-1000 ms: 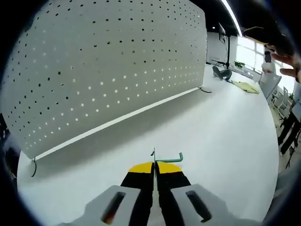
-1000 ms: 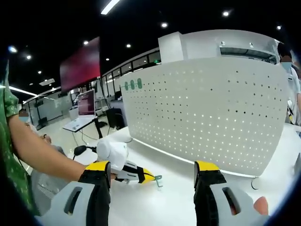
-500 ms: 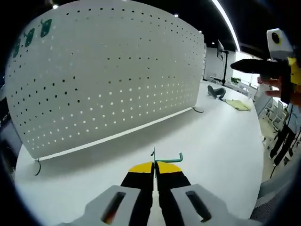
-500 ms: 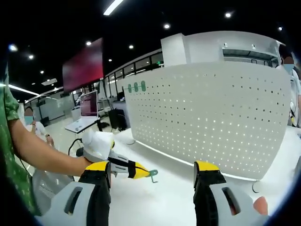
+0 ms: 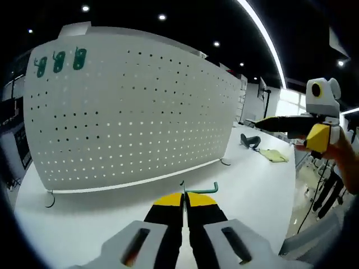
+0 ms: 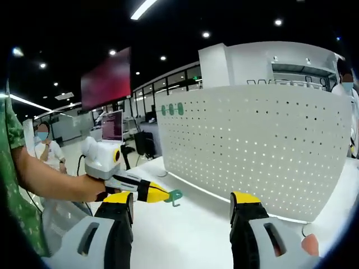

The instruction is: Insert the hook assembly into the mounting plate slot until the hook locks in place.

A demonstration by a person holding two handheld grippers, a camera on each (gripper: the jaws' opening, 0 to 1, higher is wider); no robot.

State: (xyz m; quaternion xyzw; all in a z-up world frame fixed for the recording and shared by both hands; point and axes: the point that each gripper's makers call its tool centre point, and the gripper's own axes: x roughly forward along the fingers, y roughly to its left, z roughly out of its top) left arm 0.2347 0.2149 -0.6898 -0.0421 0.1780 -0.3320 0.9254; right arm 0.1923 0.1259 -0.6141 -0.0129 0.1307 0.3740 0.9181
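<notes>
Hook (image 5: 199, 188) between shut fingers (image 5: 168, 208)

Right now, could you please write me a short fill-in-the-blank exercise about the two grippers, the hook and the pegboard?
1. The left gripper is shut on a small ____ metal hook.
2. The fingers of the right gripper are ____ and hold nothing.
3. The white perforated pegboard panel stands upright on a ____ table.
4. Three green marks sit near the panel's ____ edge.

Missing words: green; open; white; top

grey grippers (image 6: 183, 216), yellow-tipped black jaws; green sleeve (image 6: 12, 185)
</notes>
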